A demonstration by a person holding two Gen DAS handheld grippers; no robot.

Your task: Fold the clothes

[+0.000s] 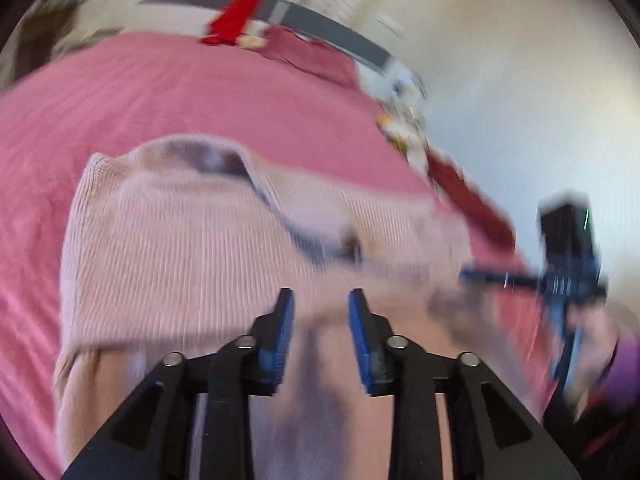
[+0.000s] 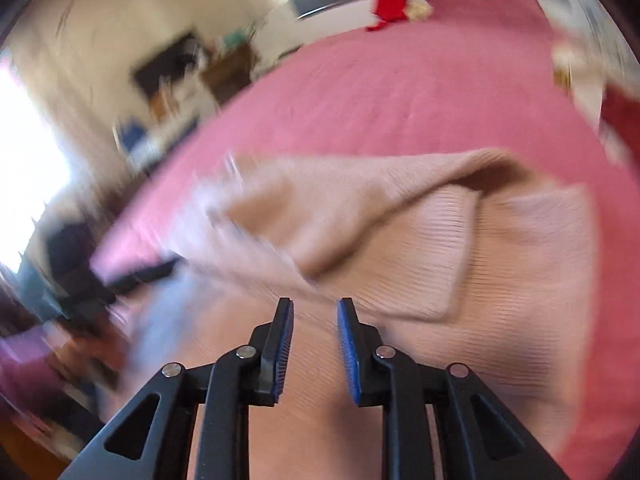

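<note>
A pale pink ribbed sweater [image 1: 180, 240] lies partly folded on the pink bedspread [image 1: 200, 92]. My left gripper [image 1: 320, 300] hovers over its near edge, jaws apart, nothing pinched between the blue pads. The right wrist view shows the same sweater [image 2: 520, 260] with a folded flap [image 2: 360, 208] lying across it. My right gripper [image 2: 314, 308] stands open just above the knit, pads clear of the cloth. The right gripper [image 1: 568, 264] also shows, blurred, at the right of the left wrist view, held by a hand [image 1: 592, 336].
A red garment [image 1: 236, 16] and a dark pink one [image 1: 308, 56] lie at the far end of the bed by a grey headboard [image 1: 320, 24]. Clutter [image 1: 404, 128] and a dark red cloth [image 1: 468, 200] sit at the bed's right edge. Furniture [image 2: 180, 80] stands beyond.
</note>
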